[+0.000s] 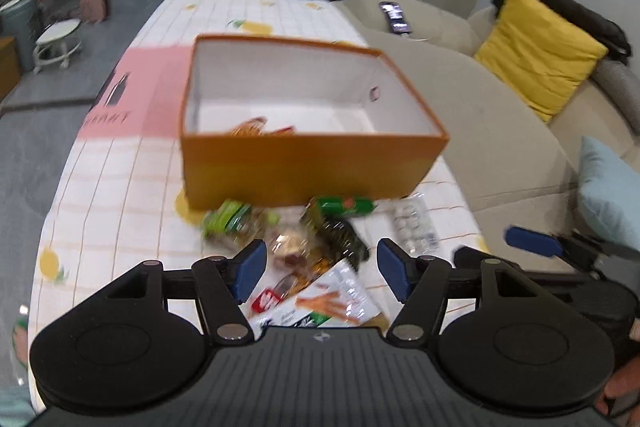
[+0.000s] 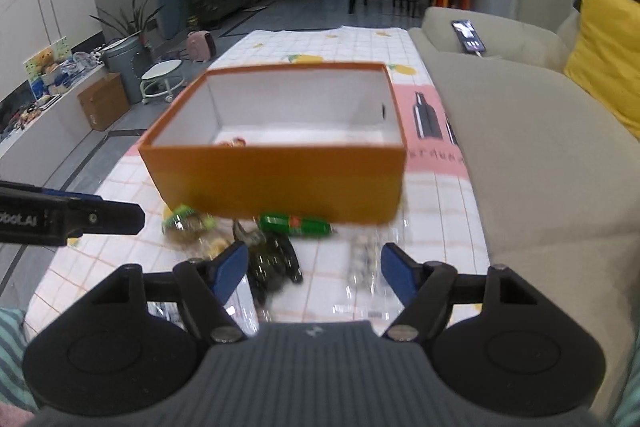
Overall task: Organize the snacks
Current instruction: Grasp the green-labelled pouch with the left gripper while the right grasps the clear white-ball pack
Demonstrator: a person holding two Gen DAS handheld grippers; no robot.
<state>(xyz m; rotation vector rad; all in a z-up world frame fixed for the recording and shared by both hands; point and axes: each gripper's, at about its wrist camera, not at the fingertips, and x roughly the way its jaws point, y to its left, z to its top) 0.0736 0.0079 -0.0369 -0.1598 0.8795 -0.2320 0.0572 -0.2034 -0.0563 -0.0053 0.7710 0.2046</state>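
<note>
An open orange box (image 1: 312, 163) with a white inside stands on the table; it also shows in the right wrist view (image 2: 280, 179). One snack packet (image 1: 256, 127) lies inside it. Loose snacks lie in front of the box: a green tube (image 1: 344, 207), a green-topped clear bag (image 1: 232, 223), a dark packet (image 1: 340, 239), a clear pack of white balls (image 1: 412, 227) and a white stick-snack packet (image 1: 320, 303). My left gripper (image 1: 322, 273) is open above the pile. My right gripper (image 2: 314, 273) is open above the dark packet (image 2: 272, 263).
The table carries a white checked cloth with lemons (image 1: 120, 187) and a pink patch. A beige sofa (image 1: 500, 131) runs along its right side with a yellow cushion (image 1: 536, 55) and a phone (image 1: 394, 17). A small white stool (image 2: 162, 81) stands on the floor to the left.
</note>
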